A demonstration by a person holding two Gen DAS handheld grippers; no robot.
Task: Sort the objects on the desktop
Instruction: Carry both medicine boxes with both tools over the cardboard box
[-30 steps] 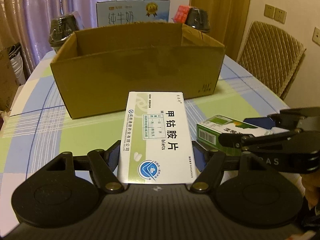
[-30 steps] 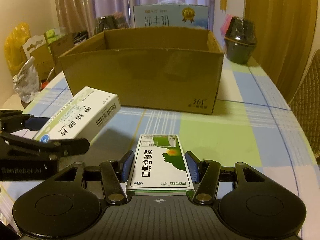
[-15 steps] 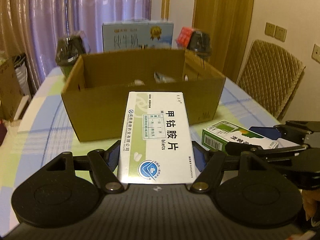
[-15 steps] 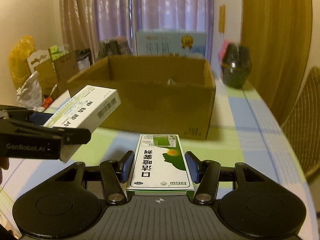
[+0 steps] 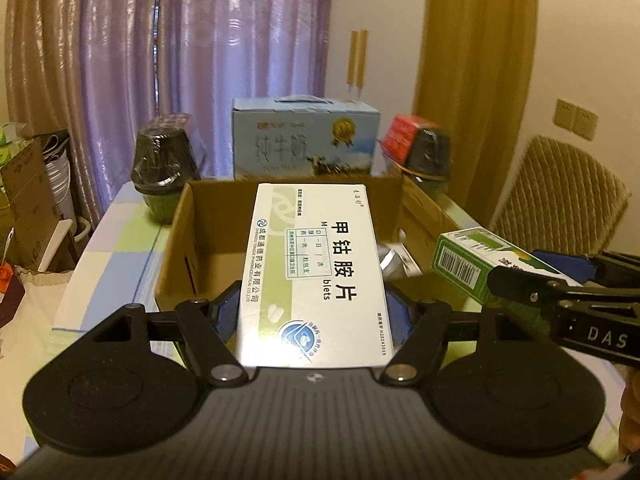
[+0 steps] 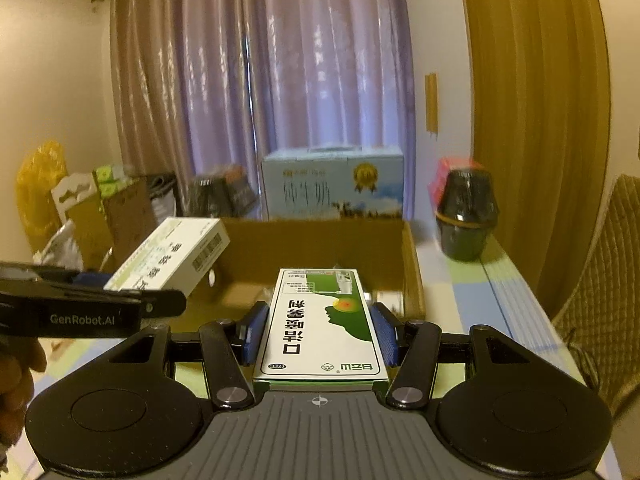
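My left gripper is shut on a white medicine box with green print, held in the air before the open cardboard box. My right gripper is shut on a green and white medicine box, also raised in front of the cardboard box. In the left wrist view the green box and the right gripper show at the right edge. The right wrist view shows the white box and the left gripper at left. A few small items lie inside the cardboard box.
Behind the cardboard box stand a light blue milk carton and two dark wrapped pots on the checked tablecloth. A woven chair is at the right. Bags and boxes crowd the left side.
Both grippers have risen and moved toward the cardboard box with their medicine boxes; I now look down into the box's inside instead of at its front wall.
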